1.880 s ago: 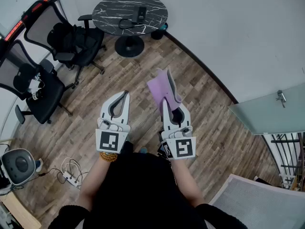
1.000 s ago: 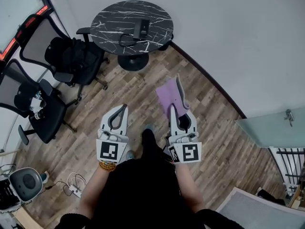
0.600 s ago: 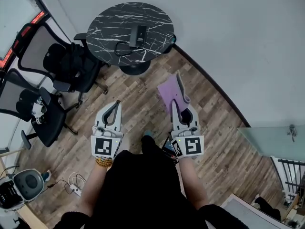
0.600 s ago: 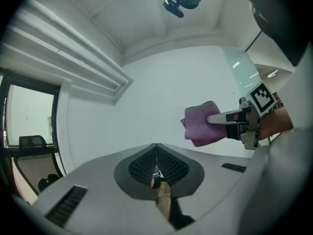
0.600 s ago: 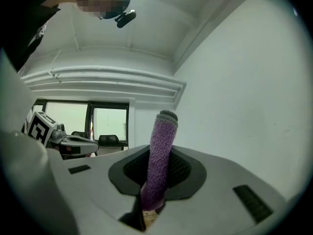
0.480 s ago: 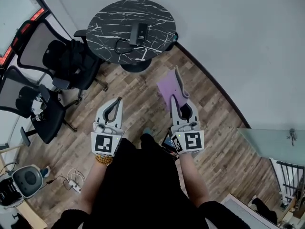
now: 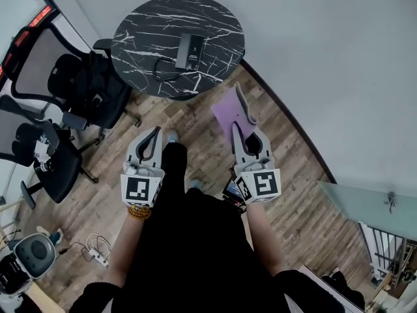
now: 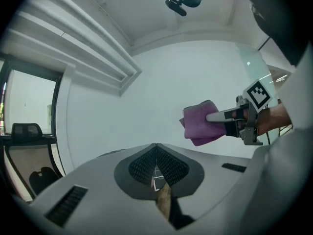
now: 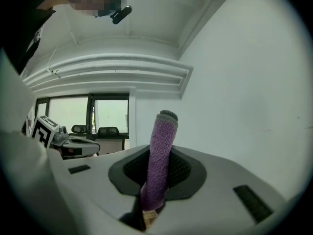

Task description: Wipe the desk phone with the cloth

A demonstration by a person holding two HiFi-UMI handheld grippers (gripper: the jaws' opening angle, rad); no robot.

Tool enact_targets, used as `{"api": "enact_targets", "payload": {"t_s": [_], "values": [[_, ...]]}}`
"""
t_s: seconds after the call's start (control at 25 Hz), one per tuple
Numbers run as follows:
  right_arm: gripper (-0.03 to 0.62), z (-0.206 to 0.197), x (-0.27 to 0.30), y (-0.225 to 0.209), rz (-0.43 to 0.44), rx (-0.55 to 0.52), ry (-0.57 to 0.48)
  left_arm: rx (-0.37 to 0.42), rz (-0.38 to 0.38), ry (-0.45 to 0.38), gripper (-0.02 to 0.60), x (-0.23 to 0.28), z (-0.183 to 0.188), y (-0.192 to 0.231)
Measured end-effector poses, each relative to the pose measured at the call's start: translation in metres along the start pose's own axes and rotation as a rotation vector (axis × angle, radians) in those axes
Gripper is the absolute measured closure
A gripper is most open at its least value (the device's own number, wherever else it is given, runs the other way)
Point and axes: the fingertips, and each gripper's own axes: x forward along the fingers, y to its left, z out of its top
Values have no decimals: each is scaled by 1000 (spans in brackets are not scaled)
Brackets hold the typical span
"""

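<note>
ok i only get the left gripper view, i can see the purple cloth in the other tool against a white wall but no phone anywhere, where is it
Observer: The desk phone lies on a round dark marbled table, ahead of both tools in the head view.
Operator: is the cloth near it yet
Observer: No. The cloth, pinched in the right tool, is over the wood floor, short of the table's edge in the head view.
Operator: anything else on the table
Observer: I see only the phone's cord, curled on the tabletop to the phone's left.
</note>
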Motion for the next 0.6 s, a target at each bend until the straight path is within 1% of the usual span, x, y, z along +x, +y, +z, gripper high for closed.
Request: {"api": "enact_targets", "payload": {"t_s": [0.16,0.28,0.36,0.48,0.6], "values": [[528,7,52,-23,-59,0,9,-6,-62,-28,569,61,-2,31],[526,16,92,-34,-52,64,7,8,-120,-35,569,103,9,53],[526,19,119,-39,-48,72,19,10,-147,-49,568,127,16,68],[526,24,161,-45,-62,78,33,11,-168,-66,569,157,21,97],[526,28,193,-50,-64,136,10,-20,-168,-77,569,179,21,126]]}}
